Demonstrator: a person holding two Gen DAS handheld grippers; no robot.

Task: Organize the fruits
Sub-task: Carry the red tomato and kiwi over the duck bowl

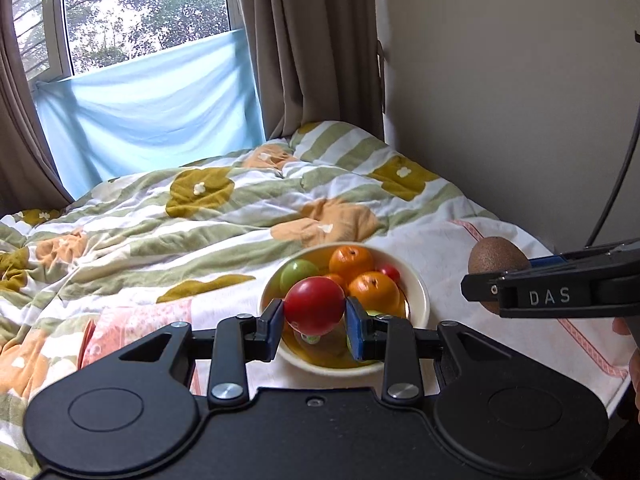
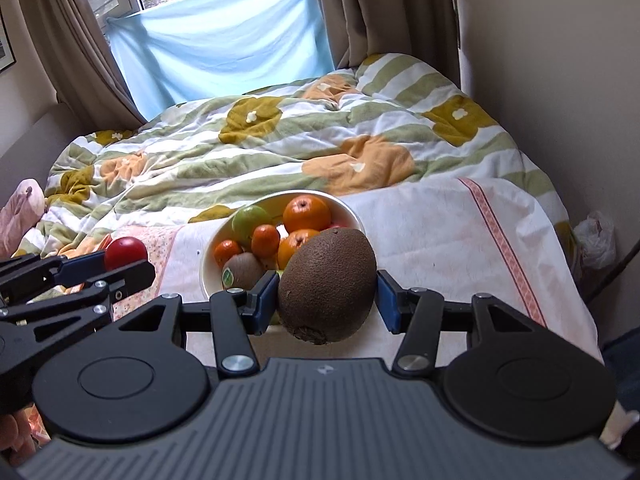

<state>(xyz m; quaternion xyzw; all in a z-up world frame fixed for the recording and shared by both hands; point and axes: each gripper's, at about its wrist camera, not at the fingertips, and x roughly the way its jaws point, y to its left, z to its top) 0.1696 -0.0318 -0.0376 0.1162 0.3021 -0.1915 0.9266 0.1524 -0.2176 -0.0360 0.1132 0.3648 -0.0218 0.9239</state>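
Bedroom with a quilted bed (image 2: 280, 140) by a curtained window, fruit being sorted above it.

Left tool (image 1: 314, 318) pinches a red tomato-like fruit (image 1: 314, 304); right tool (image 2: 326, 300) pinches a large brown kiwi (image 2: 327, 284). Both fruits hang clear above a cream bowl (image 2: 206, 276) of oranges and kiwi on a white cloth (image 2: 460, 248), apparently lifted out to be grouped elsewhere.

One readable marking: white letters on a gripper finger

"DAS" stands in white capitals on the side of the black plastic right gripper (image 1: 480, 280); the small kiwi's green-and-white sticker (image 2: 228, 278) is too small to read.
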